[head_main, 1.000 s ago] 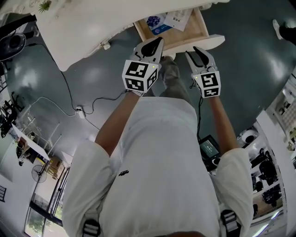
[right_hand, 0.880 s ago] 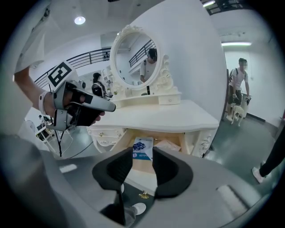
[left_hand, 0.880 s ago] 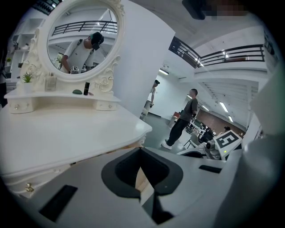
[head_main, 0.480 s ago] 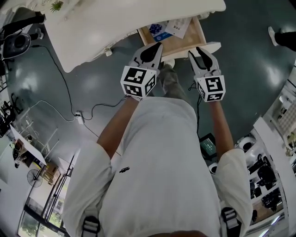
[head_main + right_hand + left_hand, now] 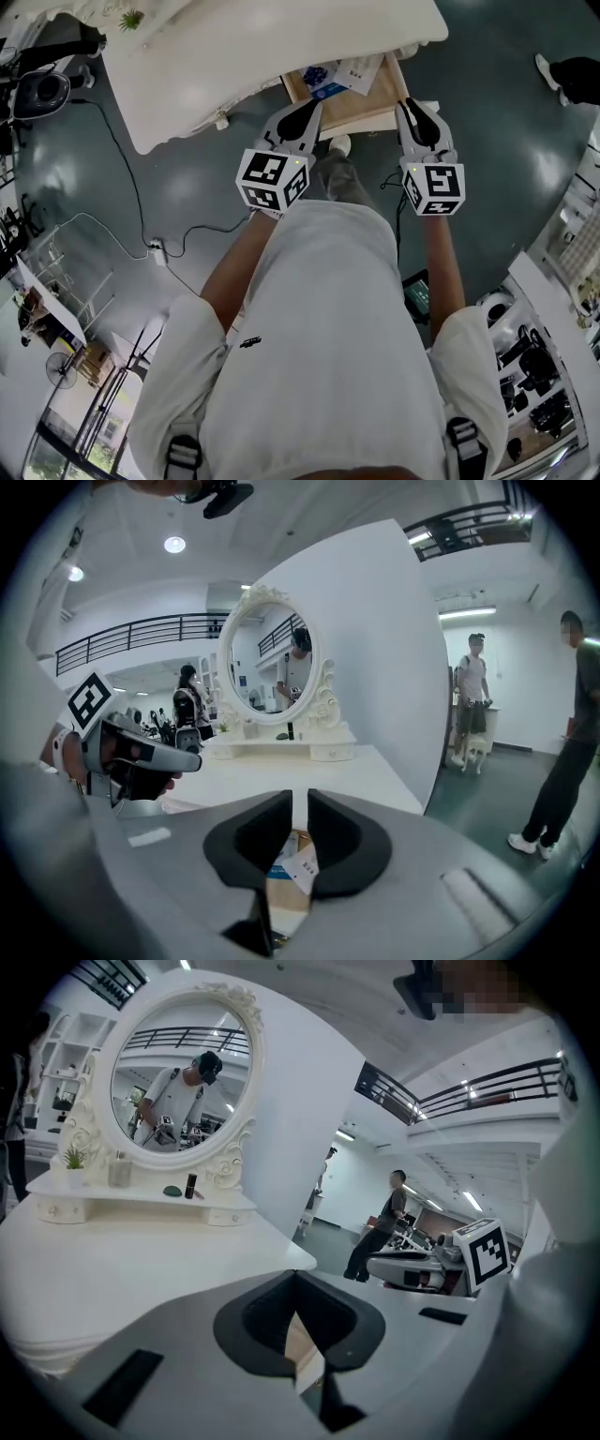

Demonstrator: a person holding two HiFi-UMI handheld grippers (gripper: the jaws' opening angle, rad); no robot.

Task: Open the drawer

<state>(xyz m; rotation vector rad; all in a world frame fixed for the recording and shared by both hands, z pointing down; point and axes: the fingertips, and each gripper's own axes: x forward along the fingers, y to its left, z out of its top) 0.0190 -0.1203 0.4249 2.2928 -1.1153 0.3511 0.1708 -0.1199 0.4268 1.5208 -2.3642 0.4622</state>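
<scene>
A lab hall: mezzanine railing (image 5: 506, 1077), power strip (image 5: 156, 251) on floor, equipment shelves (image 5: 536, 373)

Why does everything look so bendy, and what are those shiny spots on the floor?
Head view: the wide lens bows the dressing table edge, and the dark floor carries pale glare patches. Left gripper view: black corners ring the picture. Right gripper view: the ceiling lamp flares white.

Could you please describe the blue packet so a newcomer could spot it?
Find the white dressing table; its pale wooden drawer stands pulled out. Inside, on the left, lies the blue packet, the only blue thing beside a white paper leaflet.
</scene>
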